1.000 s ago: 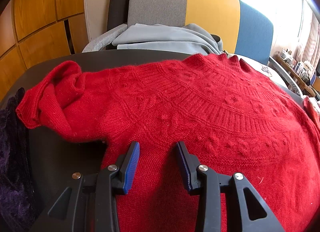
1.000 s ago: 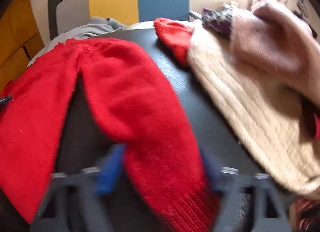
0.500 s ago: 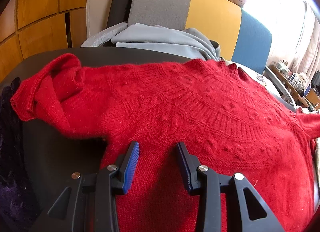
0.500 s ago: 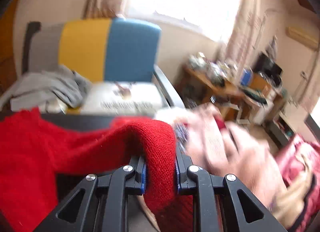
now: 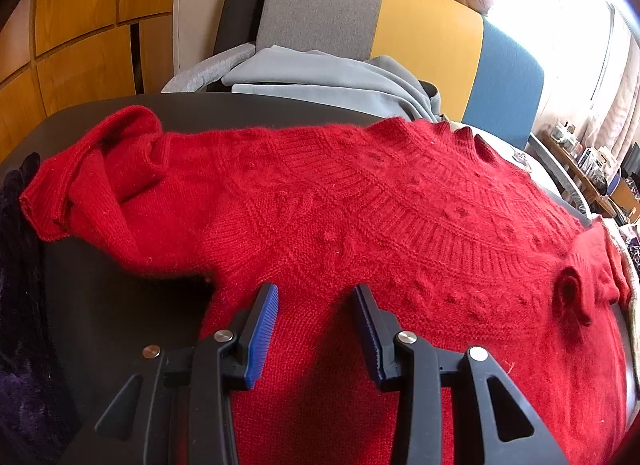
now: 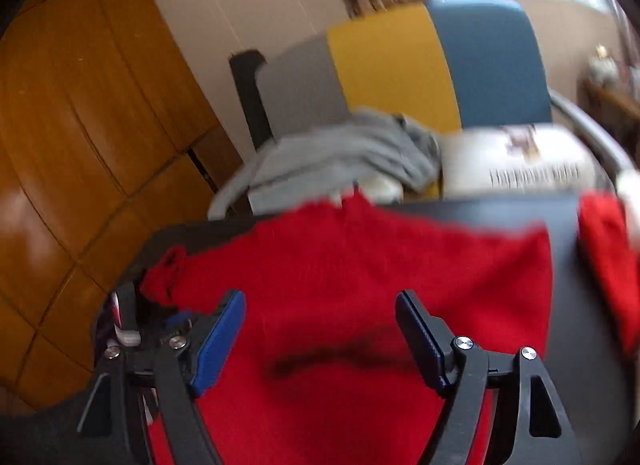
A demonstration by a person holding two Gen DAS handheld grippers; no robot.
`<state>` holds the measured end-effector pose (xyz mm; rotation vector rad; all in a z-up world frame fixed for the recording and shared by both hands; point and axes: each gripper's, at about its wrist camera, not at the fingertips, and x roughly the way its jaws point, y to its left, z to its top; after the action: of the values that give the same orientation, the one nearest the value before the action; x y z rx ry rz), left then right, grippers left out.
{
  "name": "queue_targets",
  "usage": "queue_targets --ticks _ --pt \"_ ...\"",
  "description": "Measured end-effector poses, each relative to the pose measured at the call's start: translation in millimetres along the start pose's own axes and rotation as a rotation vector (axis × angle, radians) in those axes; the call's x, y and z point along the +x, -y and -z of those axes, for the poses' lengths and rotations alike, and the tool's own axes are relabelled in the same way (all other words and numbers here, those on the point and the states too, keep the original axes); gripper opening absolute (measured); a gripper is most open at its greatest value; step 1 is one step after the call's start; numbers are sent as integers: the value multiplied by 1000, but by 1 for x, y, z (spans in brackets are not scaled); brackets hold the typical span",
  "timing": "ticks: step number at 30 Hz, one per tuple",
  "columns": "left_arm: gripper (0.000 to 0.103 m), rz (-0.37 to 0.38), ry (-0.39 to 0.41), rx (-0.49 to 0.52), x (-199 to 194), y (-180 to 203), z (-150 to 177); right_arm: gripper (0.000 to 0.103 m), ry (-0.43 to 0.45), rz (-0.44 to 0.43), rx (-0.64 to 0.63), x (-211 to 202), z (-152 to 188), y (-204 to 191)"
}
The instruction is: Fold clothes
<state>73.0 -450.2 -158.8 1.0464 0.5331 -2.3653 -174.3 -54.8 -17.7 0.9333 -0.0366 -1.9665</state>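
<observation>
A red knitted sweater (image 5: 360, 225) lies spread on a dark table (image 5: 120, 305), neck toward the far edge. Its left sleeve (image 5: 92, 177) is bunched at the table's left side. My left gripper (image 5: 316, 297) hovers open over the sweater's body near the left armpit, nothing between its blue pads. In the blurred right wrist view, the same sweater (image 6: 360, 273) fills the table and my right gripper (image 6: 320, 305) stands wide open above it, holding nothing. The right sleeve lies folded across the body, its cuff (image 5: 572, 293) curled near the right side.
A grey, yellow and blue chair (image 5: 400, 33) stands behind the table with a grey garment (image 5: 320, 77) on its seat. Dark purple fabric (image 5: 16, 265) lies at the table's left edge. Wooden panels (image 6: 80, 145) line the left wall. A cluttered shelf (image 5: 592, 161) is at far right.
My right gripper, shut on the red sleeve half a second ago, has let it go over the sweater's body and now stands open. The left gripper has barely moved.
</observation>
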Motion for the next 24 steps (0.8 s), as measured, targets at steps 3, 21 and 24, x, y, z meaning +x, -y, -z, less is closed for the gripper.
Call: queue_targets --ticks 3,21,24 --pt "39 27 -21 15 -8 11 -5 79 -67 34 31 10 51 5" --pt "53 155 -34 989 -43 245 43 96 -17 -87 133 20 127 37" --pt "53 122 -97 992 -29 245 40 97 -14 -101 135 20 127 37"
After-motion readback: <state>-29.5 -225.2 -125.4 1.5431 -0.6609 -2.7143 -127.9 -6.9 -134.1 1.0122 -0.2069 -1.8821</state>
